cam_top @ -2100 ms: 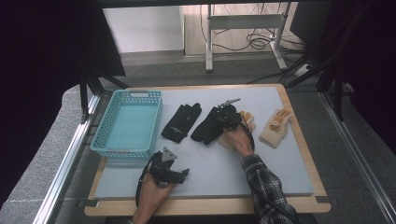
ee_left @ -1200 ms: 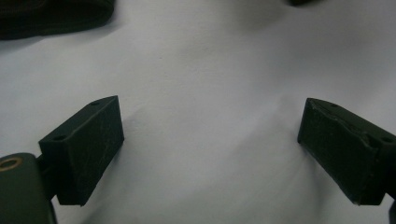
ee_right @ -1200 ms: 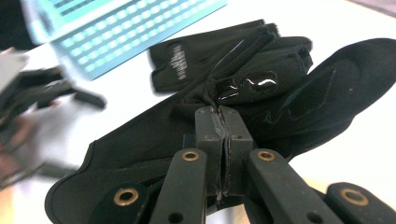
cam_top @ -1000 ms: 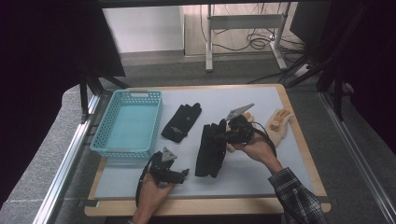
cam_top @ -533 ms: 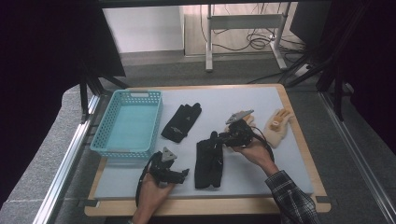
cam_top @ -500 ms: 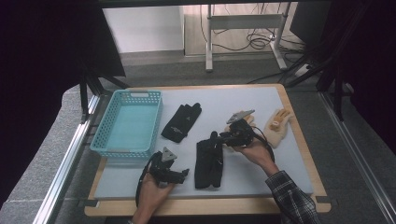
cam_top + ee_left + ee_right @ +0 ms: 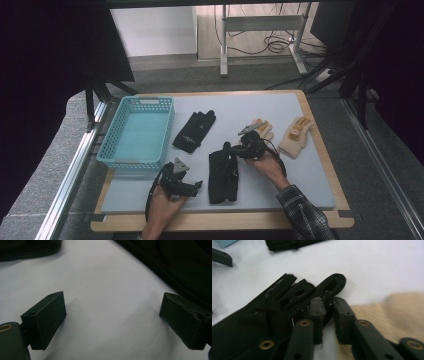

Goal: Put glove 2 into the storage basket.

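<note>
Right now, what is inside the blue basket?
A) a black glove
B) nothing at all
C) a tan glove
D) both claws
B: the blue basket shows only its bare bottom, while both black gloves and the tan gloves lie outside it on the grey mat.

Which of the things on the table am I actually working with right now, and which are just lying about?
In the job:
near black glove, a finger of it between the right gripper fingers
right gripper

Lying about:
far black glove
two tan gloves
blue basket
left gripper, open over bare mat
</note>
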Demonstrator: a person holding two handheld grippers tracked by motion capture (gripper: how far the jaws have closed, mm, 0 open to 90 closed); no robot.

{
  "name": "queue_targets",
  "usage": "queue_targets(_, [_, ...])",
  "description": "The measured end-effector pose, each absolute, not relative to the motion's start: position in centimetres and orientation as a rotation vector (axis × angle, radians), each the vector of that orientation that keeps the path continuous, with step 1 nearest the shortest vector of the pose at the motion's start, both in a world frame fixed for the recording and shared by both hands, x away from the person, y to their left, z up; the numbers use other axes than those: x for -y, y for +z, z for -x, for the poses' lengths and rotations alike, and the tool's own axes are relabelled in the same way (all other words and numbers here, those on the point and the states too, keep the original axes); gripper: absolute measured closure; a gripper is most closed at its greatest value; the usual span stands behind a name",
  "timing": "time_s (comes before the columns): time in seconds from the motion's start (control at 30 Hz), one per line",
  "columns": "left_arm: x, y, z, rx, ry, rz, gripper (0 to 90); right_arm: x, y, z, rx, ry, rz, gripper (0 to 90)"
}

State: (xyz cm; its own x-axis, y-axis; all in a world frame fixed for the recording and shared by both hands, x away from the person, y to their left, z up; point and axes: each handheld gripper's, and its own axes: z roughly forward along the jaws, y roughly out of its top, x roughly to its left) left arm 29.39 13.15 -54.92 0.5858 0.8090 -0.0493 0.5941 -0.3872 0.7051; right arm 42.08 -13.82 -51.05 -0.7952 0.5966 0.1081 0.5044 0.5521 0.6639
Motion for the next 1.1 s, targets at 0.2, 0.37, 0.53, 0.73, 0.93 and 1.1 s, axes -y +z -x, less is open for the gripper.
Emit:
queue_targets(0.2, [-13.2,-54.9,-29.4,-1.108,0.398,-2.12,7.3,12.8,-51.0,-42.1,-2.638,1.11,-0.918,75.6])
queue_targets(0.37, [-13.2,-54.9,-29.4,-1.109,0.398,-2.123,7.3,11.5,-50.3,-43.3,-2.591,1.145,-0.946,61.6])
queue_targets(0.53, [-13.2,-54.9,-29.4,-1.11,0.397,-2.122,7.2,9.3,-50.1,-44.7,-2.559,1.138,-0.963,52.6])
queue_targets(0.73, [-13.2,-54.9,-29.4,-1.106,0.398,-2.121,7.3,6.5,-50.1,-46.6,-2.523,1.128,-0.981,44.6])
queue_targets(0.93, [-13.2,-54.9,-29.4,-1.107,0.398,-2.121,7.2,3.8,-50.8,-48.3,-2.534,1.117,-0.992,52.3])
queue_targets(1.1, [-13.2,-54.9,-29.4,-1.11,0.396,-2.119,7.2,1.7,-51.4,-49.3,-2.529,1.137,-0.99,49.1])
